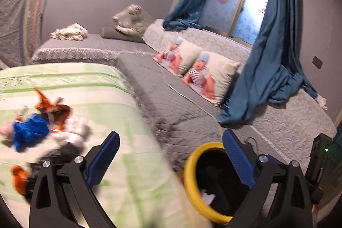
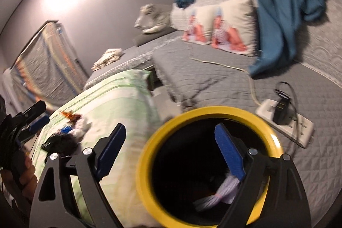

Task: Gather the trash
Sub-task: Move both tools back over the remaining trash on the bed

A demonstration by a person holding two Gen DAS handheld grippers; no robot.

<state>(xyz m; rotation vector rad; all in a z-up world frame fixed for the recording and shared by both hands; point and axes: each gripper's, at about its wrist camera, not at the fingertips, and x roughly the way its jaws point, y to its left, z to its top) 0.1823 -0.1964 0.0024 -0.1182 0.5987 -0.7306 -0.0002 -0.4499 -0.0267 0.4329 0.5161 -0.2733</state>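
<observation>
Both views are motion-blurred. A pile of trash lies on the green striped blanket (image 1: 96,87): orange wrappers (image 1: 53,108), a blue wrapper (image 1: 30,131), white and black scraps (image 1: 70,140). My left gripper (image 1: 171,155) is open and empty, to the right of the pile. The yellow-rimmed black bin (image 1: 190,174) stands beside the blanket with white paper inside. My right gripper (image 2: 168,155) is open over the bin's (image 2: 145,164) mouth, nothing between its pads. A whitish crumpled paper (image 2: 224,187) lies inside the bin. The trash pile (image 2: 64,138) and my left gripper (image 2: 39,115), held by a hand (image 2: 21,176), show at the left.
Grey quilted mattresses (image 1: 171,87) surround the blanket. Two printed pillows (image 1: 205,76) lean by blue curtains (image 1: 271,69) under a window. A white power strip (image 2: 299,125) with a black charger and cable lies right of the bin. Crumpled cloth (image 1: 68,33) sits far back.
</observation>
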